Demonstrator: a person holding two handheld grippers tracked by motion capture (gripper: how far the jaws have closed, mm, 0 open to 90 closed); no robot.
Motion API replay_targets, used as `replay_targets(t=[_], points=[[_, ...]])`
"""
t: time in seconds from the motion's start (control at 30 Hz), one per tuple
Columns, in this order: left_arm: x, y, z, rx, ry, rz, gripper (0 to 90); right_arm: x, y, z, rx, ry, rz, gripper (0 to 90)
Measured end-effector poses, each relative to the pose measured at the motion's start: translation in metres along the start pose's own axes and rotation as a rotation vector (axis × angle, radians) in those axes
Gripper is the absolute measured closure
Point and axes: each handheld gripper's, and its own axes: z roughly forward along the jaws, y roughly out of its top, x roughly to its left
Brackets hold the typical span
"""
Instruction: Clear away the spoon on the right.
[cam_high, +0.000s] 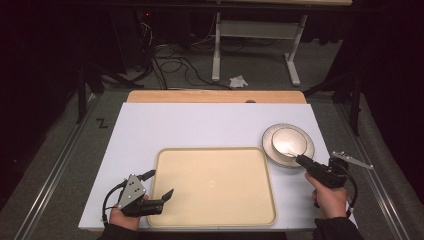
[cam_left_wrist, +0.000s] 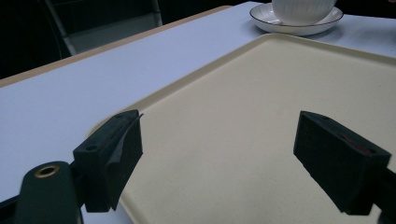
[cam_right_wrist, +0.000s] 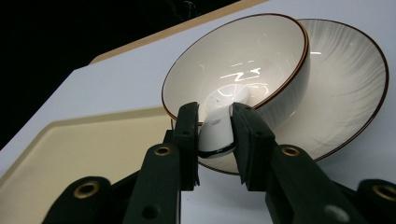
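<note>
Right claw (cam_right_wrist: 215, 140) clamped on white spoon handle (cam_right_wrist: 215, 133) in bowl (cam_right_wrist: 243, 65), on plate (cam_right_wrist: 345, 93) near bench right edge. Left claw (cam_left_wrist: 219, 158) wide open over tray (cam_left_wrist: 261, 116) front-left corner.

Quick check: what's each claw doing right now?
Left claw: open, holding nothing, over the cream plastic tray.
Right claw: shut on the rim of the white ceramic bowl, which sits on the white plate.

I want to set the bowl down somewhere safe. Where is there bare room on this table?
The tray is bare right across, bordered by the open left tool. White table behind it is free too. The right edge is crowded: bowl on plate, right tool gripping its rim.
</note>
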Motion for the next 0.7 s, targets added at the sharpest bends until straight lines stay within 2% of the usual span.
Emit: replay_targets(t=[0.3,0.57,0.7], points=[[0.0001,0.0003,-0.0003,-0.001,0.0,0.001,15.9,-0.0009,0.0001,-0.0013,0.001,-0.003,-0.004,78.1],[0.0,0.0006,-0.0004,-0.002,0.002,0.002,15.9,0.0016,0.0003,0.0002,0.014,-0.006,-0.035,79.9],[0.0,0.0008,-0.0009,-0.005,0.002,0.004,15.9,0.0031,0.0,0.0013,0.021,-0.009,-0.049,83.6]])
